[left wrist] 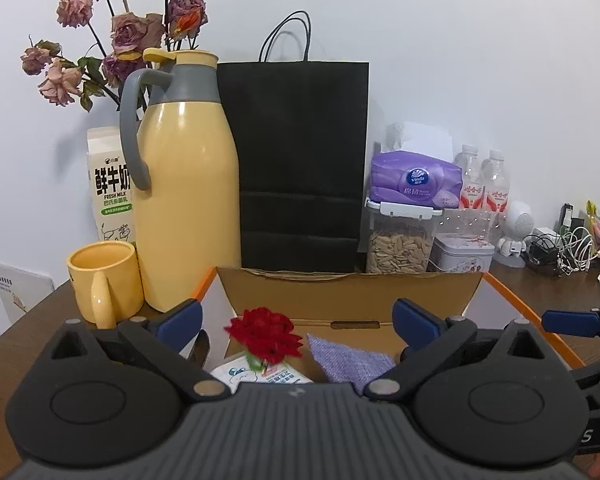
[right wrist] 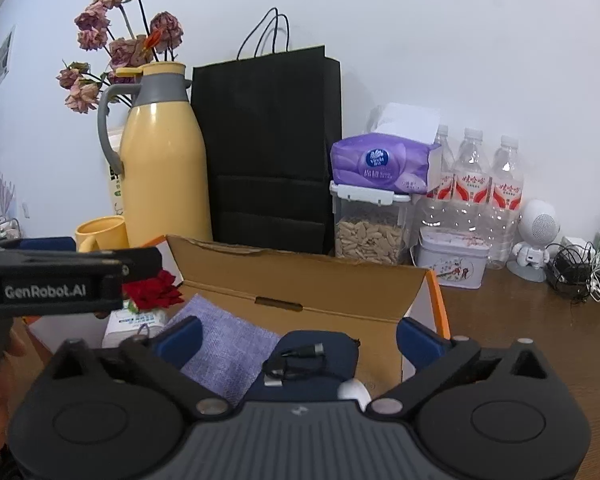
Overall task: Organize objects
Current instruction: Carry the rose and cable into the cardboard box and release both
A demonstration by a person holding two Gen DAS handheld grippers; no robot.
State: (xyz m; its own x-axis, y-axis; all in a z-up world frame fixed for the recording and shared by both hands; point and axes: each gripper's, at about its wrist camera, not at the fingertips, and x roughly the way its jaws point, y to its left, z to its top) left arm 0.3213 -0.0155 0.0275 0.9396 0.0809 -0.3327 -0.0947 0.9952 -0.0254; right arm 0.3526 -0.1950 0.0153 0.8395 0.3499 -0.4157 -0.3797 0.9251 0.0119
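An open cardboard box (left wrist: 348, 292) with orange edges stands in front of both grippers. Inside it lie a red flower (left wrist: 264, 334), a purple cloth (left wrist: 348, 360) and a white printed packet (left wrist: 256, 376). My left gripper (left wrist: 298, 320) is open over the box, its blue fingers wide apart and touching nothing. My right gripper (right wrist: 300, 340) is open too. Below it in the box lie a dark blue pouch (right wrist: 312, 356) with a black cable (right wrist: 296, 364) on top, a small white object (right wrist: 354, 394) and the purple cloth (right wrist: 224, 348).
Behind the box stand a yellow thermos jug (left wrist: 188, 200), a yellow mug (left wrist: 104, 280), a milk carton (left wrist: 110, 184), dried roses (left wrist: 128, 32) and a black paper bag (left wrist: 300, 160). To the right are a tissue pack (right wrist: 380, 164), a seed jar (right wrist: 368, 236), a tin (right wrist: 452, 260), water bottles (right wrist: 472, 184) and tangled cables (right wrist: 580, 268).
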